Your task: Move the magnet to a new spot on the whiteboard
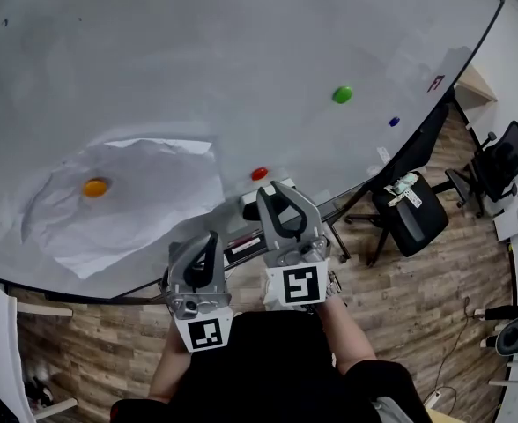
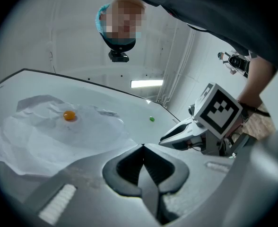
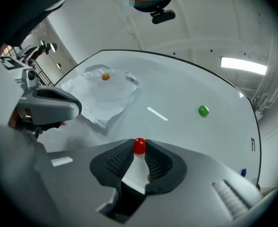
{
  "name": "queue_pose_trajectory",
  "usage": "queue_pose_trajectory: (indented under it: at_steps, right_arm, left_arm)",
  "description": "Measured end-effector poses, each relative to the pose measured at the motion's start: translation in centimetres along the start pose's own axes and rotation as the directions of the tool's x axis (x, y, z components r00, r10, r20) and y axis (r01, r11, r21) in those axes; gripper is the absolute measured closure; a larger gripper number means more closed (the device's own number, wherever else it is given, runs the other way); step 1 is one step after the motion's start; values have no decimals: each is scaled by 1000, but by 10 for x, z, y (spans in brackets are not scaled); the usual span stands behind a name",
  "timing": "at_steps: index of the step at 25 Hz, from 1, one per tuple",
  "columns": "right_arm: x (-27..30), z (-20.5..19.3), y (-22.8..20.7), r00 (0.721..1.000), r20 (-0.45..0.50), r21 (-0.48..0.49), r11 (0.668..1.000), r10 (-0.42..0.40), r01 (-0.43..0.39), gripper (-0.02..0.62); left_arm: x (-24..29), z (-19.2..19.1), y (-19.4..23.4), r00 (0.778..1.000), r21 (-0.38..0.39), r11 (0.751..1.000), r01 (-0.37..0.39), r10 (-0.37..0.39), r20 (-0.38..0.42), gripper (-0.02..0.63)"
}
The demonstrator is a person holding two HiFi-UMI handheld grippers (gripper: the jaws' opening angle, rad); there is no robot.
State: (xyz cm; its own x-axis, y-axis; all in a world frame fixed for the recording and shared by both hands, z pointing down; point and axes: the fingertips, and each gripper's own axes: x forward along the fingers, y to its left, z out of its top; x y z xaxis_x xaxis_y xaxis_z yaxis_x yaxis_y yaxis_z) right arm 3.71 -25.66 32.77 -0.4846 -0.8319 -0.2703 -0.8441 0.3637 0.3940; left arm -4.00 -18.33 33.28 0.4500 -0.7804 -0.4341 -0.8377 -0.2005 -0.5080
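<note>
Though whiteboard (image 1: pixel 241 42) scrawl (image 1: pixel 435 83) is illegible, red magnet (image 1: pixel 259 174) at right gripper (image 1: pixel 274 192)

Your right gripper (image 1: pixel 275 189) reaches up to the whiteboard's (image 1: pixel 197 51) lower edge, its tips just beside the red magnet (image 1: pixel 259 174). Your left gripper (image 1: pixel 211 238) hangs below that edge, off the board. Toward the left edge lies a crumpled paper sheet (image 1: pixel 153 210) with an orange magnet (image 1: pixel 95 187) on it (a green magnet (image 1: pixel 342 94) and a blue magnet (image 1: pixel 394 122) sit toward the right edge).

Whiteboard (image 1: pixel 241 42): crumpled paper (image 1: pixel 144 210) under orange magnet (image 1: pixel 95 187); red magnet (image 1: pixel 259 174) nr lower edge; green magnet (image 1: pixel 342 94) & blue magnet (image 1: pixel 394 122) to rt.
</note>
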Motion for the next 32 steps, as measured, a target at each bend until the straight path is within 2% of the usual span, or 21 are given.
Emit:
queue_pose_trajectory:
  at_steps: [8, 16, 21, 32]
  right_arm:
    - [13, -5, 1, 1000, -14, 7, 1000, 11, -11, 454]
    - [19, -4, 0, 1000, -5, 4, 1000, 25, -25, 453]
    - [22, -11, 0, 998, -32, 60, 996, 62, -60, 451]
    - [23, -10, 1, 997, -18, 40, 996, 78, -77, 469]
  left_arm:
    - [4, -6, 4, 1000, 5, 1000, -2, 2, -5, 604]
    - [6, -9, 4, 1000, 0, 1000, 0, 0, -6, 604]
    - [7, -10, 5, 1000, -2, 1000, -9, 9, -6, 604]
    - [6, -16, 8, 999, 4, 1000, -24, 24, -22, 604]
